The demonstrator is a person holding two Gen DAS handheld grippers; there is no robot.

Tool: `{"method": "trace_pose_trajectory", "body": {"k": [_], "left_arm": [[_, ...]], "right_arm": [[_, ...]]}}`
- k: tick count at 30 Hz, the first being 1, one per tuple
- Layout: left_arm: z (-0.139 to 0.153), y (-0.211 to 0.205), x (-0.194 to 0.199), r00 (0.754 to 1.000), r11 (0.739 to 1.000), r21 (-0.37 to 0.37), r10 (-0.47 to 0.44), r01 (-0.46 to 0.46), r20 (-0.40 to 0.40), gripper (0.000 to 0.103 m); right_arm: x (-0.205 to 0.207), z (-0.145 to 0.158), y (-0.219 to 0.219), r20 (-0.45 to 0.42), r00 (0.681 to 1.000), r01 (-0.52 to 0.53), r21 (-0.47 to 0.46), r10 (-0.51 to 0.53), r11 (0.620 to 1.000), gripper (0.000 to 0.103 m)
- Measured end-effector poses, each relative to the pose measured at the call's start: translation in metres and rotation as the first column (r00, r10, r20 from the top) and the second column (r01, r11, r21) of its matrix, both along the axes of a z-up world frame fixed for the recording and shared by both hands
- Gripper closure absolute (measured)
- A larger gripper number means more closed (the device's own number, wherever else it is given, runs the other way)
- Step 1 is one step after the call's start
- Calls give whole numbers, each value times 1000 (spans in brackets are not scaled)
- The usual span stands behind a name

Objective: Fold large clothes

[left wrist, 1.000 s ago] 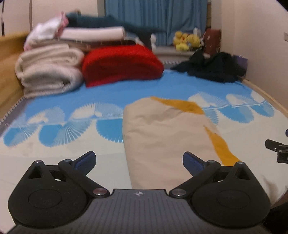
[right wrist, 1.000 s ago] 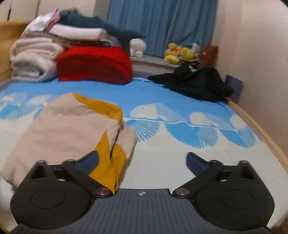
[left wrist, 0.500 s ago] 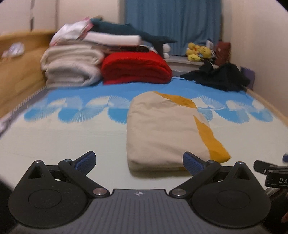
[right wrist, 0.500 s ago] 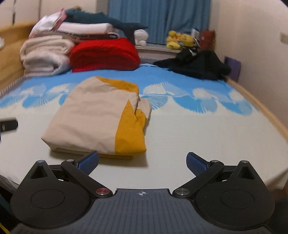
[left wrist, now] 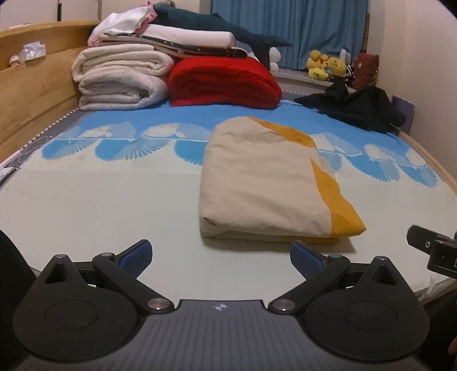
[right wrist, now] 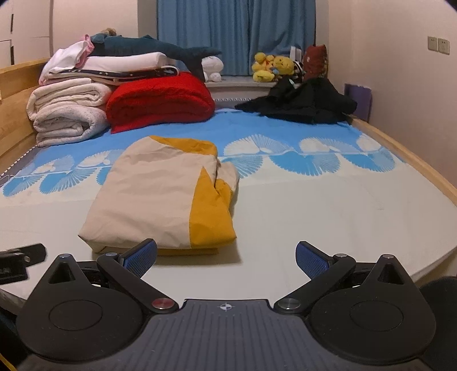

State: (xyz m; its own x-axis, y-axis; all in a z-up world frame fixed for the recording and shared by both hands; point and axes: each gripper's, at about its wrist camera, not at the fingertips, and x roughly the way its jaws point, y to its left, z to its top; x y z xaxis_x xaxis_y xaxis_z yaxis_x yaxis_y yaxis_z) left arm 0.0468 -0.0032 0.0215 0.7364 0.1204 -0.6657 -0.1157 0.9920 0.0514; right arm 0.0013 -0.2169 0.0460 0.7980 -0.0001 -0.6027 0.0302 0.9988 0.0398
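Note:
A beige and mustard-yellow garment (left wrist: 265, 182) lies folded into a flat rectangular bundle on the bed (left wrist: 100, 199); it also shows in the right wrist view (right wrist: 162, 194). My left gripper (left wrist: 221, 254) is open and empty, held near the bed's front edge, short of the bundle. My right gripper (right wrist: 227, 255) is open and empty, just in front of the bundle's near right corner. Neither gripper touches the cloth.
Folded white blankets (left wrist: 120, 80), a red blanket (left wrist: 225, 82) and a plush shark (left wrist: 217, 25) are stacked at the head of the bed. A black garment (left wrist: 354, 108) lies at the far right. Wooden bed rails (right wrist: 405, 154) run along both sides.
Both grippers have drawn back from the folded garment toward the foot of the bed and risen a little. The bundle lies still; both stay open.

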Motion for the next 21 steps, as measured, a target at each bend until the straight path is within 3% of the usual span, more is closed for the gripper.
{"method": "trace_pose_trajectory", "body": {"k": [5,21], "left_arm": [[1,-7,-3,999,999,21,-45,45,21,0],[-2,-4,0,999,999,9,-49,49,17,0]], "right_arm": [[-3,2,6,30,999,-19,-51,20,999,1],[0,1,4,26,1000,-6,-48,7,999,1]]}}
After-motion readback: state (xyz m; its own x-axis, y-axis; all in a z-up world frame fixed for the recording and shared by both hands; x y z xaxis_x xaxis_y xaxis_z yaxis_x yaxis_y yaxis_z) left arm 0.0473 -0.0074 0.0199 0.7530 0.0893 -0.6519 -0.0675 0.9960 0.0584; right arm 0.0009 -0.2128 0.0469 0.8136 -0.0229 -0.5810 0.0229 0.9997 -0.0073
